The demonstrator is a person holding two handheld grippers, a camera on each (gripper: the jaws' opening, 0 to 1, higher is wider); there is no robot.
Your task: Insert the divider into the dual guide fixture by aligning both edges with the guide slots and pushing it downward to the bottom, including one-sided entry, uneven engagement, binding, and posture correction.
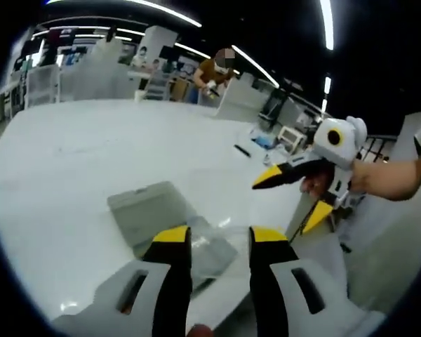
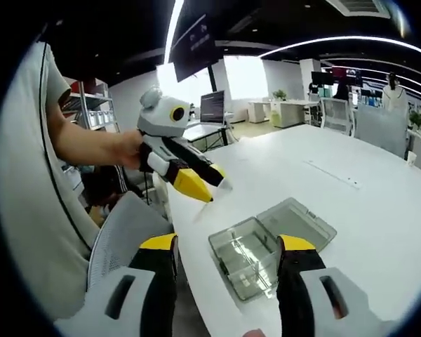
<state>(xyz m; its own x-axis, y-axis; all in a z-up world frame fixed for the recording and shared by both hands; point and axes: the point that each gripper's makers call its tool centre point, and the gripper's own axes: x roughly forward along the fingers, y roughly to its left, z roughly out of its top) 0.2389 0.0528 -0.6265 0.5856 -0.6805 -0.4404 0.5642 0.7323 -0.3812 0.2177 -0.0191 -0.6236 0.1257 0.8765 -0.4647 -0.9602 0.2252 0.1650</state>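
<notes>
On the white table lies a clear plastic fixture box with its grey lid folded open flat beside it. My left gripper hovers just before the box, open, nothing between its jaws. My right gripper comes in from the right in a hand, held above the table edge with its jaws spread. In the right gripper view the box and lid lie between my right gripper's open jaws; the left gripper hangs beyond. I cannot make out a divider.
The table edge runs close to a grey chair back. Small items lie at the table's far side. A person works at distant desks. The holder's sleeve fills the left side.
</notes>
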